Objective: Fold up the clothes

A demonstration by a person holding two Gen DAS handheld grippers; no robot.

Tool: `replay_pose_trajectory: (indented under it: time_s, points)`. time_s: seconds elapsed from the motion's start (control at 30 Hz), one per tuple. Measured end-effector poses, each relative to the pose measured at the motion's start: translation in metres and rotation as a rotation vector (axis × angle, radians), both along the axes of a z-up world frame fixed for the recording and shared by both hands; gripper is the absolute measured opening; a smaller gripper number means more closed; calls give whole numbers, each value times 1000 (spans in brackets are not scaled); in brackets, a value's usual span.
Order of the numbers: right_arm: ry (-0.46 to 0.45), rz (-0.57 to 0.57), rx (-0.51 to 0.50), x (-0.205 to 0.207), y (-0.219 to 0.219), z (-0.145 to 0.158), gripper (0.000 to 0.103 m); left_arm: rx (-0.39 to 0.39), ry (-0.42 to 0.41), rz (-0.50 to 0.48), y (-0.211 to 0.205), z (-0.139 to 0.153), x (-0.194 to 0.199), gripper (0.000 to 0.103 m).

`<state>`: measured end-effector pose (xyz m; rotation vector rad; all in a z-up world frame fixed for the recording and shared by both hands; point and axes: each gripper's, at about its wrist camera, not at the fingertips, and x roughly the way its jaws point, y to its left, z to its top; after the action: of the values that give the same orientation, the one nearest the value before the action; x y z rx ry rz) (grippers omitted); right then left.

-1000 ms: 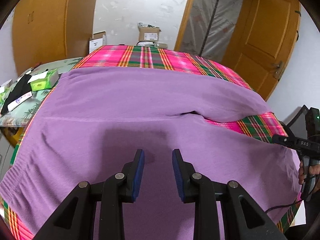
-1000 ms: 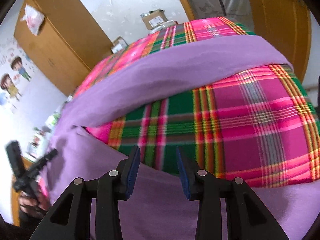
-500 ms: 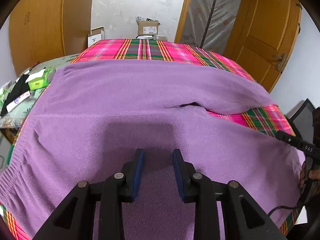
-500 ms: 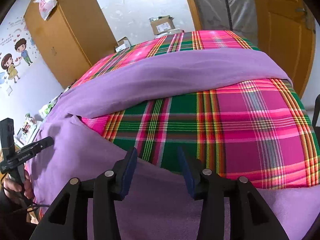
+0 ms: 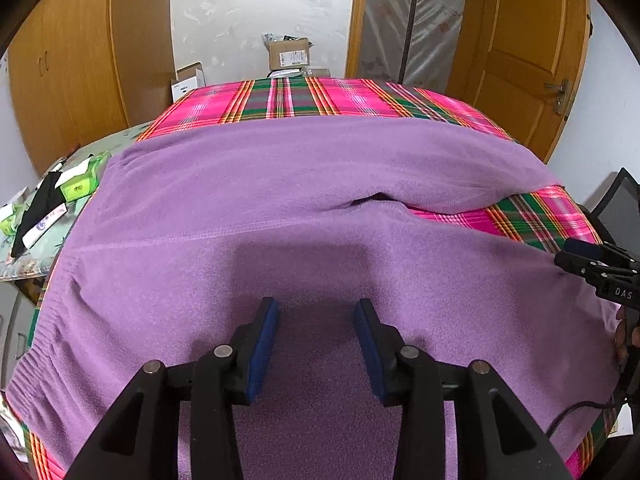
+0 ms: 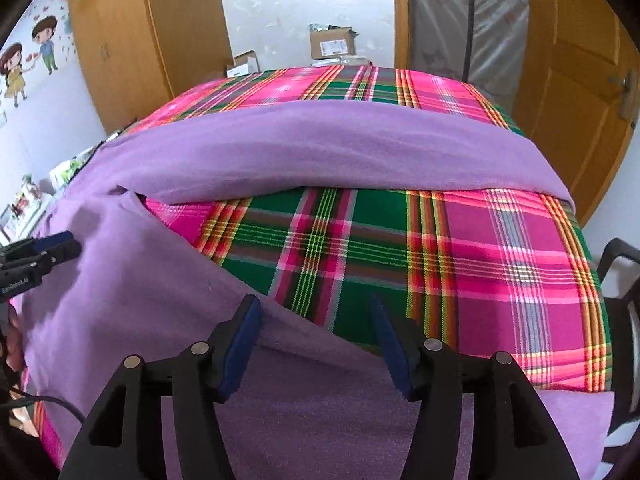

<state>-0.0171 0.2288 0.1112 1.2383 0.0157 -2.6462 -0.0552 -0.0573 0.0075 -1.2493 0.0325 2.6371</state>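
Note:
A purple fleece garment (image 5: 280, 200) lies spread over a table covered with a pink and green plaid cloth (image 5: 320, 98). Its two legs run off to the right, with plaid cloth (image 6: 440, 248) showing between them. My left gripper (image 5: 316, 308) hovers over the wide near part of the garment; its jaws are opening, and only flat fabric lies below them. My right gripper (image 6: 315, 304) hangs over the upper edge of the near leg (image 6: 160, 300), jaws opening wide and pressing on nothing. Each gripper appears in the other's view: the right gripper (image 5: 592, 264) and the left gripper (image 6: 40, 252).
A side table (image 5: 40, 248) at the left holds green packets (image 5: 76, 184) and small items. Cardboard boxes (image 5: 288, 54) stand beyond the far edge. Wooden wardrobes (image 5: 72, 60) are at the left, a door (image 5: 528, 60) at the right, and a black chair (image 5: 620, 200) at the right edge.
Both pairs of jaws have spread wider, the right more than the left. The right gripper's view has rolled closer to level. The garment lies as it did.

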Motion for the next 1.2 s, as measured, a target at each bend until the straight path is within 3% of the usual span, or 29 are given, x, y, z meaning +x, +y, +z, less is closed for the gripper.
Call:
replay_pose_trajectory:
  time_s: [0.43, 0.7, 0.97, 1.07, 1.2]
  points:
    - [2, 0, 43, -2, -6, -1, 62, -51, 5, 2, 5, 0, 0, 48]
    - [4, 0, 45, -2, -6, -2, 62, -41, 4, 8, 5, -1, 1, 50]
    - [2, 2, 14, -3, -1, -1, 62, -62, 4, 37, 4, -2, -2, 58]
    - [2, 1, 11, -2, -2, 0, 62, -92, 5, 65, 5, -2, -3, 73]
    - [2, 1, 18, -2, -3, 0, 63, -92, -2, 91, 1, -3, -4, 76]
